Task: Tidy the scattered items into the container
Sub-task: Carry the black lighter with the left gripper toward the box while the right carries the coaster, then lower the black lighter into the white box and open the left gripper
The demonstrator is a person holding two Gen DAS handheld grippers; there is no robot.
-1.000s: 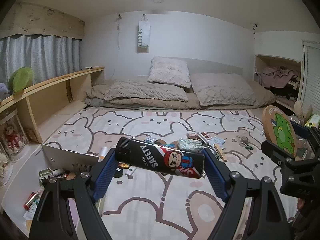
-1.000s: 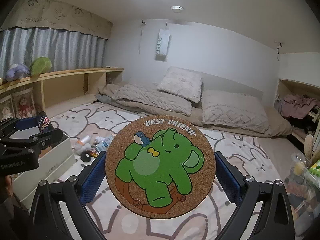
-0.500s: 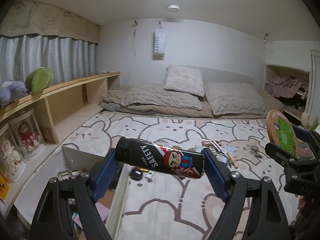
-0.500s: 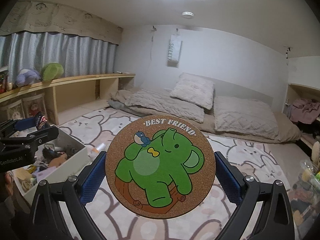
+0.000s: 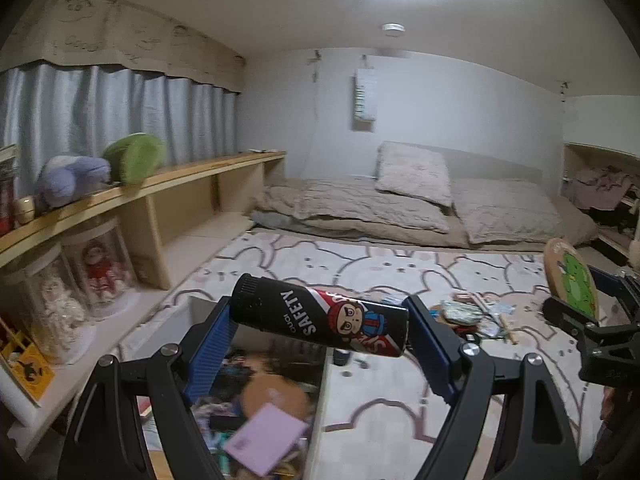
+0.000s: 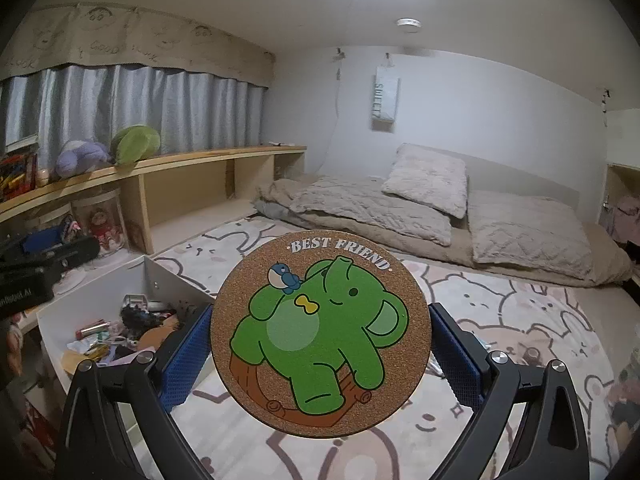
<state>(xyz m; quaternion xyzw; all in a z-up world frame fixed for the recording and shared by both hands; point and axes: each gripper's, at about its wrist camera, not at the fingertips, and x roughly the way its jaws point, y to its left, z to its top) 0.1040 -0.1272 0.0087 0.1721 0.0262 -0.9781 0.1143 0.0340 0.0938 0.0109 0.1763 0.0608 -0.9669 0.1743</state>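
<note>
Black can (image 5: 320, 322), pinched crosswise end-to-end in the left claw (image 5: 318, 330), hangs just over the white container (image 5: 192, 308), nearer than the right claw (image 6: 320, 344) clamping its cork coaster (image 6: 320, 336).

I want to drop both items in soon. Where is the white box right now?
The white box sits on the rug at lower left in the right wrist view, beside the wooden shelf, directly under the left gripper.

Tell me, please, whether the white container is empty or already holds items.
Holds items: the white container shows a jumble inside, including a pink card.
</note>
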